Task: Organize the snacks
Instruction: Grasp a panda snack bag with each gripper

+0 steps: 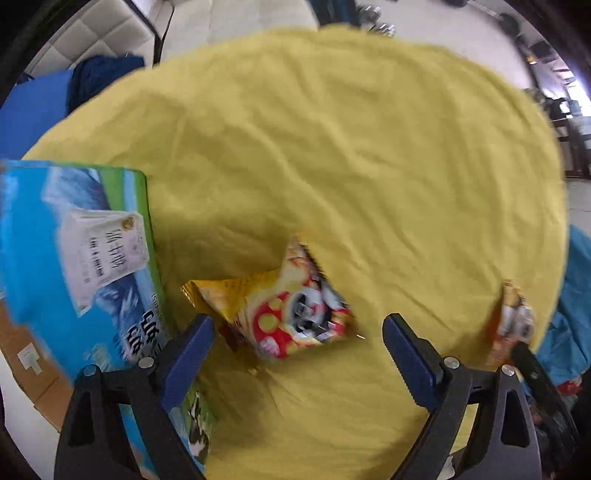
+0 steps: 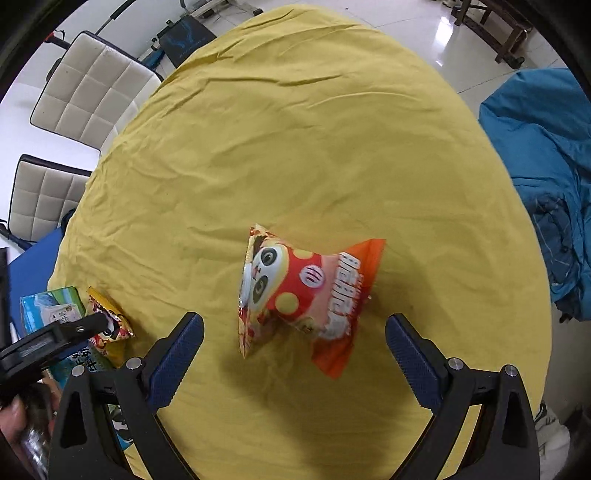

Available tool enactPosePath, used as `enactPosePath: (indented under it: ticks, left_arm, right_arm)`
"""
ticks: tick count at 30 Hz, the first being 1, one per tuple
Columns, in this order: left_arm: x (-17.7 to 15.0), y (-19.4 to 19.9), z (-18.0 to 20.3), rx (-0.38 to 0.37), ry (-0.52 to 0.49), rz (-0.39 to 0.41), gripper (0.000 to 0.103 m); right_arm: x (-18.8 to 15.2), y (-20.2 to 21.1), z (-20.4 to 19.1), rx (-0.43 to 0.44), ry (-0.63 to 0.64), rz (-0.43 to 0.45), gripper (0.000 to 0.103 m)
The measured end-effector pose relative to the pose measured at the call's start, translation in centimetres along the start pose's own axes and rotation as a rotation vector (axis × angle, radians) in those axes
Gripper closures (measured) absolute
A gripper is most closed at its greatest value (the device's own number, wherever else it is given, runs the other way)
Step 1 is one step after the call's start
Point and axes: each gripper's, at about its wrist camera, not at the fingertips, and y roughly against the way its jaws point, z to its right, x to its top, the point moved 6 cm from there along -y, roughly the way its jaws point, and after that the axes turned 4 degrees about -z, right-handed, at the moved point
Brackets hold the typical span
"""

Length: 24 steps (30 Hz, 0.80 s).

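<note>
A yellow panda-print snack bag (image 1: 284, 314) lies on the yellow tablecloth (image 1: 351, 166) just ahead of my open left gripper (image 1: 297, 332), between its blue pads but untouched. Beside it on the left stands a blue milk carton box (image 1: 74, 258). An orange panda-print snack bag (image 2: 306, 295) lies ahead of my open right gripper (image 2: 293, 332), nothing held. That orange bag (image 1: 511, 325) also shows at the right edge of the left wrist view. In the right wrist view the yellow bag (image 2: 109, 325) and the box (image 2: 48, 310) sit far left, partly behind the left gripper's finger (image 2: 74, 328).
The round table drops off on all sides. White padded chairs (image 2: 88, 85) stand at the far left, a blue jacket (image 2: 546, 155) lies on the right, and wooden furniture (image 2: 495, 26) stands on the tiled floor. A hand (image 2: 14, 417) shows at the lower left.
</note>
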Motion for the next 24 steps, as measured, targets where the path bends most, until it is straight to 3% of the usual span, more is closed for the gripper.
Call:
enactPosePath:
  ticks: [5, 9, 11, 16, 17, 19, 24]
  left_arm:
    - [0.8, -2.0, -0.2, -0.002, 0.032, -0.015, 0.012]
    - [1.0, -2.1, 0.3, -0.026, 0.042, 0.016, 0.04]
    - [0.8, -1.9, 0.8, -0.033, 0.024, 0.022, 0.048]
    - [-0.7, -1.4, 2.7, -0.116, -0.004, 0.019, 0.05]
    - [-1.1, -1.5, 3.0, -0.118, -0.008, 0.022, 0.051]
    - [-1.5, -1.6, 3.1, -0.122, -0.015, 0.026, 0.051]
    - [-3.0, -1.7, 3.4, -0.128, -0.02, 0.05, 0.053]
  right_arm:
    - [0.5, -0.9, -0.2, -0.014, 0.018, -0.015, 0.003]
    - [0.8, -1.4, 0.4, 0.006, 0.002, -0.034, 0.004]
    - [1.0, -1.8, 0.6, 0.014, -0.005, -0.046, 0.008]
    - [1.2, -2.8, 0.7, 0.011, 0.003, -0.067, 0.017]
    - [1.3, -3.0, 0.7, 0.01, 0.004, -0.07, 0.02]
    - [1.4, -3.6, 0.6, 0.011, 0.002, -0.083, 0.035]
    - [1.2, -4.1, 0.3, -0.003, 0.015, -0.071, 0.044]
